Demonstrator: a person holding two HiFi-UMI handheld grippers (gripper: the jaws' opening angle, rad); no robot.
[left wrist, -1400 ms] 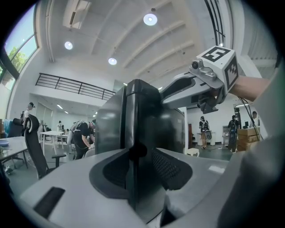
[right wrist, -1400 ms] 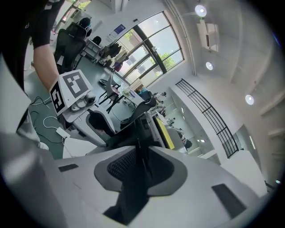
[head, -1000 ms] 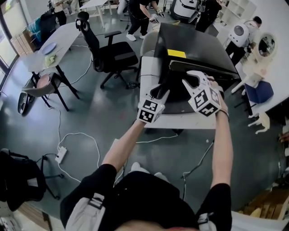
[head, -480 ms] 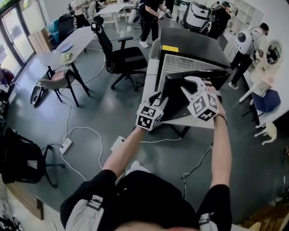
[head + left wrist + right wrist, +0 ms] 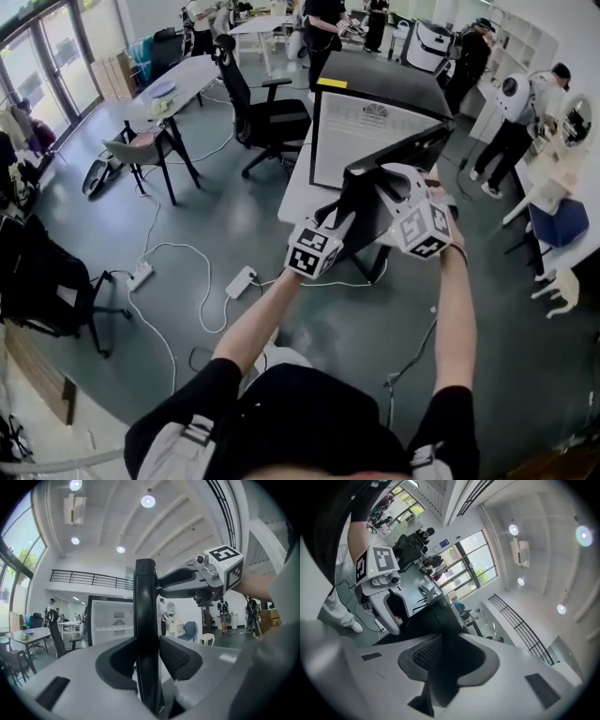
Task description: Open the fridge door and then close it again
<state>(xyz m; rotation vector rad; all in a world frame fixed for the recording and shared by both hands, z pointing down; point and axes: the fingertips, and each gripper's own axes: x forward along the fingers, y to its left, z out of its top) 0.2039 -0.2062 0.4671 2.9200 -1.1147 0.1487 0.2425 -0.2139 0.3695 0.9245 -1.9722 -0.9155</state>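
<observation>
Black fridge door standing open from the white-lined fridge at the tabletop's near edge, left tongs clamped on the door's edge, right tongs gripping it too, jaws just easing wider

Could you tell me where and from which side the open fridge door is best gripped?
Grip the fridge door on its free vertical edge, coming edge-on with one jaw on each face. It is a thin, upright panel swung out from the fridge, so that edge fits between jaws, as the left gripper shows, and probably gives most leverage.
</observation>
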